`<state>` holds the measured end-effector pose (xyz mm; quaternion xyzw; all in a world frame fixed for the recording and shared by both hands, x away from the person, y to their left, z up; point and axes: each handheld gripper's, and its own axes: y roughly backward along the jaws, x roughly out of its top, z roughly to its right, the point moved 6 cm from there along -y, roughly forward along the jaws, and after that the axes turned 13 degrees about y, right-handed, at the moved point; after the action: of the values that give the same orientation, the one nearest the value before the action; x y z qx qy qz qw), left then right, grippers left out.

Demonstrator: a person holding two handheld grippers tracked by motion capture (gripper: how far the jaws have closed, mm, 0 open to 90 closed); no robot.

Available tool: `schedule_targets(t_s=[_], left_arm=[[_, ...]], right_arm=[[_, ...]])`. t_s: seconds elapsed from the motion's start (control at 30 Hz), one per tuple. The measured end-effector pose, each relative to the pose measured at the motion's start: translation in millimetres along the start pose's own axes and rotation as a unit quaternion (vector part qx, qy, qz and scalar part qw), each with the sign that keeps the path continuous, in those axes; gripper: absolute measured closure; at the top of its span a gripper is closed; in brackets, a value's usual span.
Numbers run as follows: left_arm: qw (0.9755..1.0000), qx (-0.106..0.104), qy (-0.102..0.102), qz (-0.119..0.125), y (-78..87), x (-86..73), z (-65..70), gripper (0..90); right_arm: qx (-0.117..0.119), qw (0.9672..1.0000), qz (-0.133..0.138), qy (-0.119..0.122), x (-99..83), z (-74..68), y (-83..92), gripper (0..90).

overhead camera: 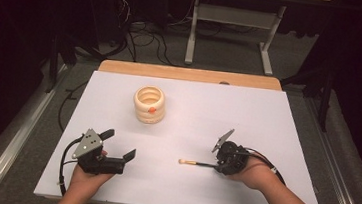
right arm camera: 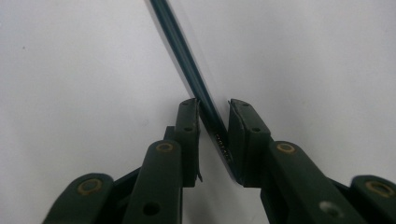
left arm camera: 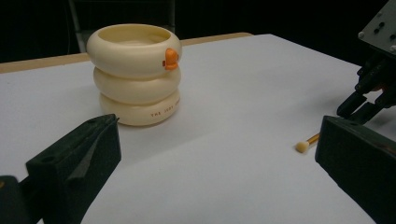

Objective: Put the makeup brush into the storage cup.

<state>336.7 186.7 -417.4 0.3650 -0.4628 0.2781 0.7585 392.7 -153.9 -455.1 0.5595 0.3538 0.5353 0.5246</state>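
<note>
Brush between my right gripper's fingers, lying flat on the white table toward its near right corner.

It is a thin, straight stick: dark glossy handle, a short golden band, a small pale rounded tip. My right fingers have just been closing around the handle, with a narrow gap on one side. My left gripper rests near the near left corner, fingers wide apart. A cream, ringed, smooth pot with an orange beak stands toward the far edge.
</note>
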Motion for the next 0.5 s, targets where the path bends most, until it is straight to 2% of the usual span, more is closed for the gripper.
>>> schedule_targets(t_s=[0.23, 0.5], left_arm=[[1.0, 0.001, 0.005, 0.004, -0.1, 0.4, 0.1, 0.8], [1.0, 0.001, 0.004, 0.005, 0.4, 0.5, -0.2, 0.8]], right_arm=[[0.004, 0.9999, -0.01, 0.006, 2.1, -1.1, 0.1, 85.9], [0.008, 0.9998, -0.02, 0.001, 4.0, -0.9, -0.5, 85.3]])
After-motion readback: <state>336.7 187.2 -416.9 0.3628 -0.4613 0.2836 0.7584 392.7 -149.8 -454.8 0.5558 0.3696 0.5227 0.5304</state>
